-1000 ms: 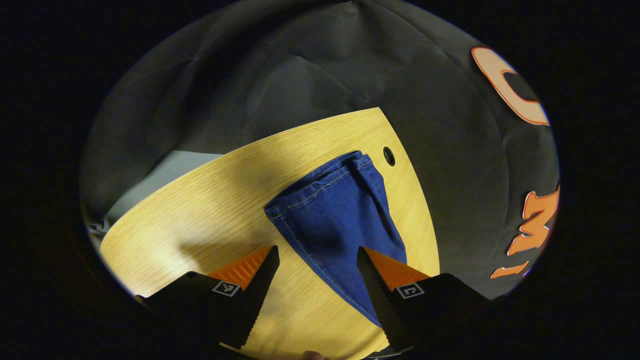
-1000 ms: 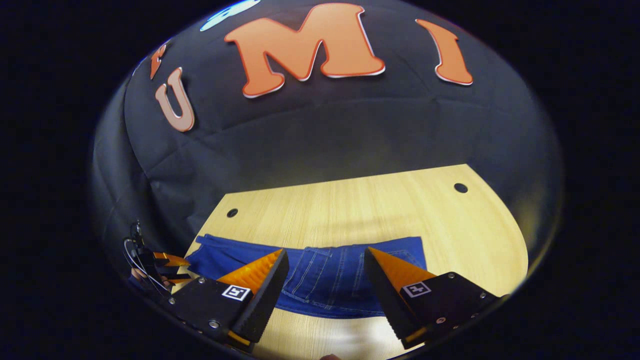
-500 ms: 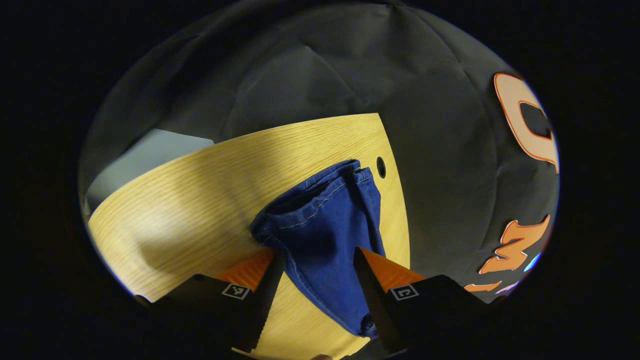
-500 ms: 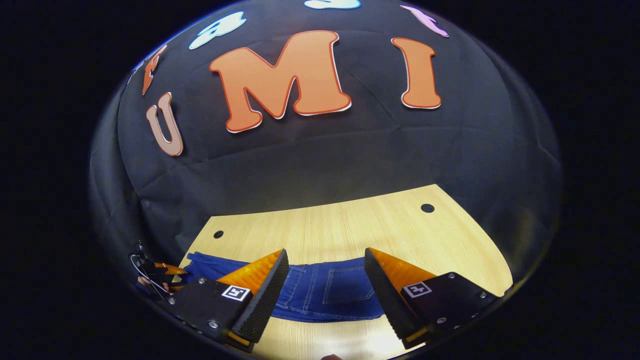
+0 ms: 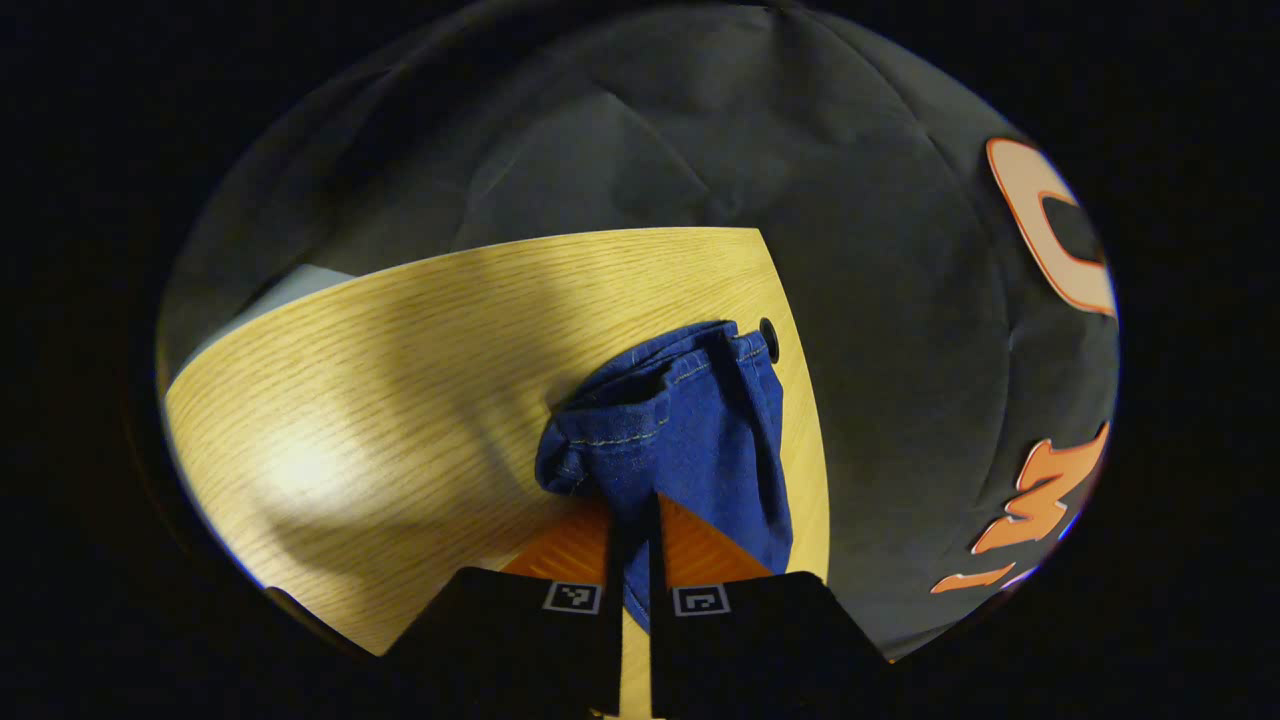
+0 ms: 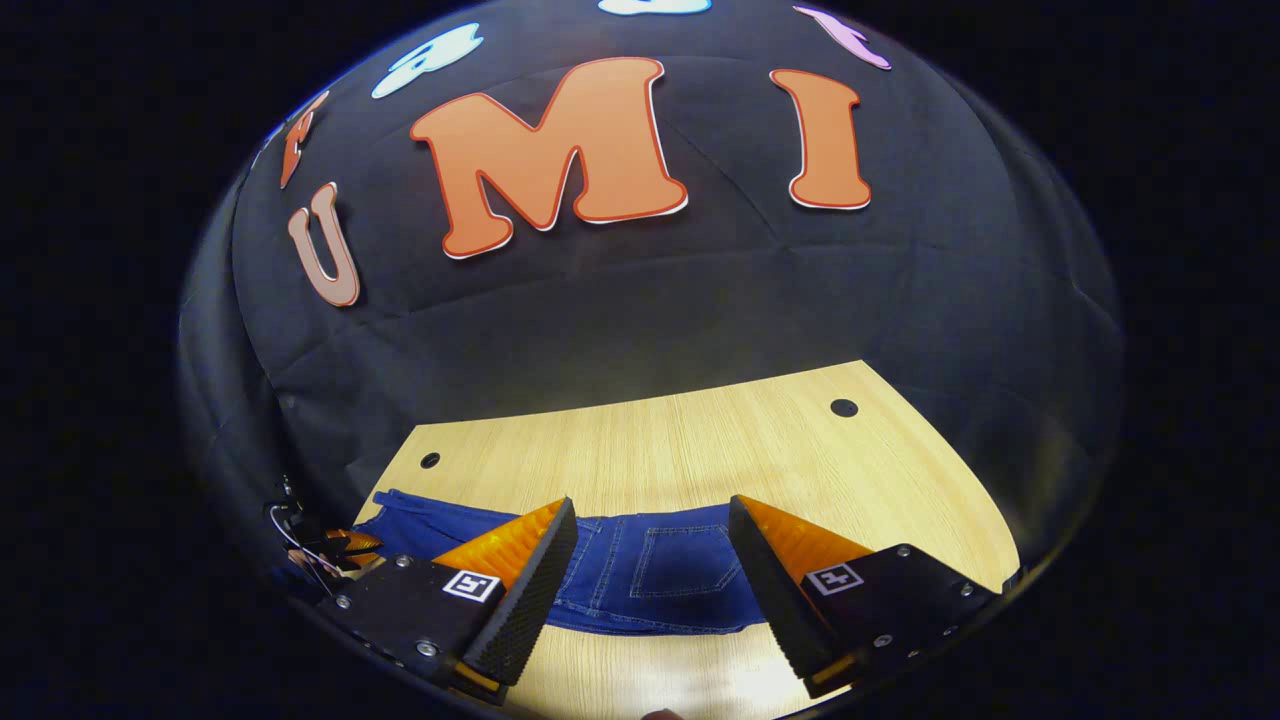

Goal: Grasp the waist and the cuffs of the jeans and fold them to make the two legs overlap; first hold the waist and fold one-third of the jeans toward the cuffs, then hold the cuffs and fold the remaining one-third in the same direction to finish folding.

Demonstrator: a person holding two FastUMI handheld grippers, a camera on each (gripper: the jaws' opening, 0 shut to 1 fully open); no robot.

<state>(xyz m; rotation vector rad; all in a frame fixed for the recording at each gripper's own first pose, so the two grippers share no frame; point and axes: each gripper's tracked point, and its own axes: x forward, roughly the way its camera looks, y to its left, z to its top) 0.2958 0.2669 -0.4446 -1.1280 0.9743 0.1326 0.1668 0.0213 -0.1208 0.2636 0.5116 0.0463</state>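
Your left gripper (image 5: 632, 520) has its two fingers drawn almost together, pinching a fold of the blue denim jeans (image 5: 690, 440) between them near the cuffs (image 5: 650, 385). The cuff end is bunched and lifted a little off the pale wooden table (image 5: 400, 380), its hem opening gaping toward you, close to a small round hole (image 5: 768, 338) near the table's edge. Your right gripper (image 6: 650, 560) is spread wide with nothing between its fingers; it hangs over the waist end of the jeans (image 6: 660, 575), where a back pocket (image 6: 685, 555) faces up and the cloth lies flat along the near side of the table (image 6: 700, 450). Far off at the left of the right gripper view you can see your left gripper (image 6: 345, 545) at the leg end.
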